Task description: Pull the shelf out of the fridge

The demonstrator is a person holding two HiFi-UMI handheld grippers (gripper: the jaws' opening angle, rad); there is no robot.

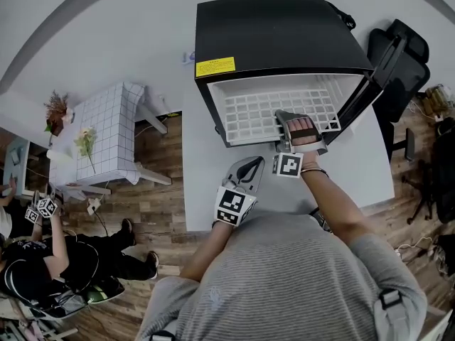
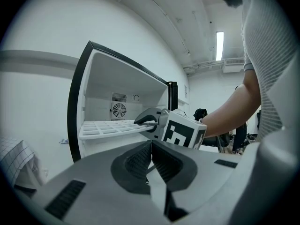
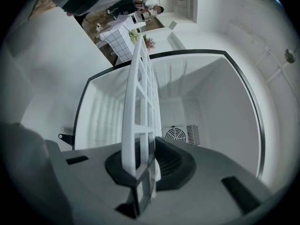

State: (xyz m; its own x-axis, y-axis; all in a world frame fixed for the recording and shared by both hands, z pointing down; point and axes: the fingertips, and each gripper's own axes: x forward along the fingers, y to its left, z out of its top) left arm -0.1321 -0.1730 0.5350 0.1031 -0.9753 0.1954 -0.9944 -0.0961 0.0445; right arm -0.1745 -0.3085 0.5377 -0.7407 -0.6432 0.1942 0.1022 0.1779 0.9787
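Observation:
A black mini fridge [image 1: 277,34] stands open on a white table. Its white grid shelf [image 1: 270,109] sticks partly out of the front. My right gripper [image 1: 286,119] is shut on the shelf's front edge. In the right gripper view the shelf [image 3: 140,93] runs edge-on between the jaws of the right gripper [image 3: 140,170], which pinch it. My left gripper [image 1: 250,165] hovers over the table in front of the fridge, shut and holding nothing. The left gripper view shows the left gripper [image 2: 151,145] closed, with the right gripper [image 2: 146,122] on the shelf [image 2: 110,127] ahead.
The fridge door [image 1: 371,91] hangs open to the right. A black office chair [image 1: 405,52] stands behind it. The white table [image 1: 206,190] carries the fridge. To the left are a small table with a checked cloth [image 1: 106,130] and a seated person [image 1: 43,265].

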